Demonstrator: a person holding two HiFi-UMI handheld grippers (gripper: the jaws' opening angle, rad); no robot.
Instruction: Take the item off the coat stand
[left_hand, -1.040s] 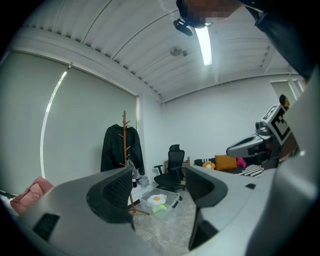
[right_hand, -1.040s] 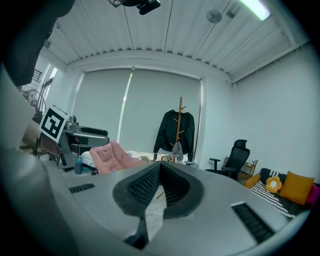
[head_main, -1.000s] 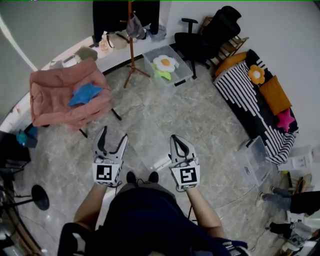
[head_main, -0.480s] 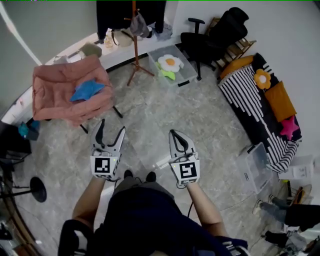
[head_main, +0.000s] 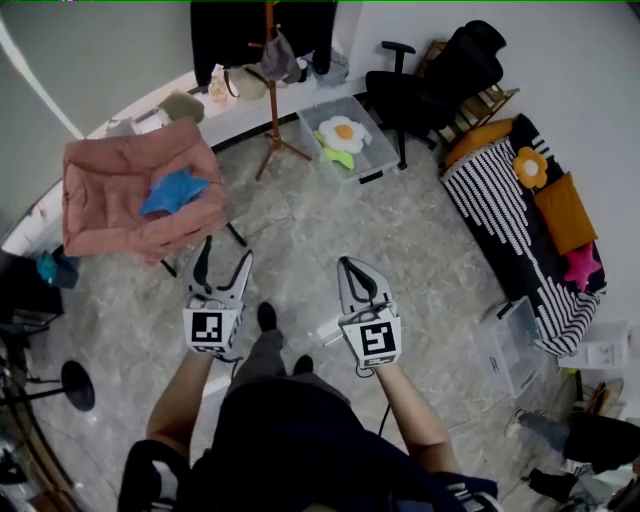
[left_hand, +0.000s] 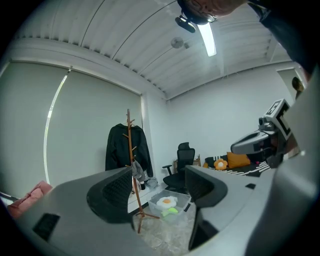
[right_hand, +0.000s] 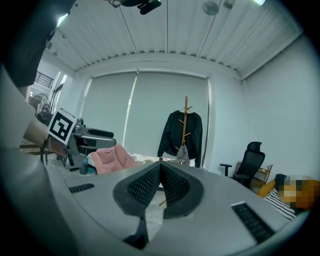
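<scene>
Left gripper (head_main: 226, 256) fingers apart, right gripper (head_main: 350, 266) fingers together, both empty. Grey fabric item (head_main: 279, 56) hangs on wooden coat stand (head_main: 271, 105), well apart from both.

The pale marbled floor (head_main: 330, 230) carries everything here. At its far edge a wooden coat stand (head_main: 271, 100) rests on splayed feet. A clear storage bin (head_main: 375, 150) sits just beside it, and a black office chair (head_main: 430, 80) stands further right. A pink armchair (head_main: 130, 190) stands to the left and a striped sofa (head_main: 495, 215) to the right. A second clear bin (head_main: 512, 345) sits near the sofa, and a black round stand base (head_main: 78, 385) lies at the near left.
</scene>
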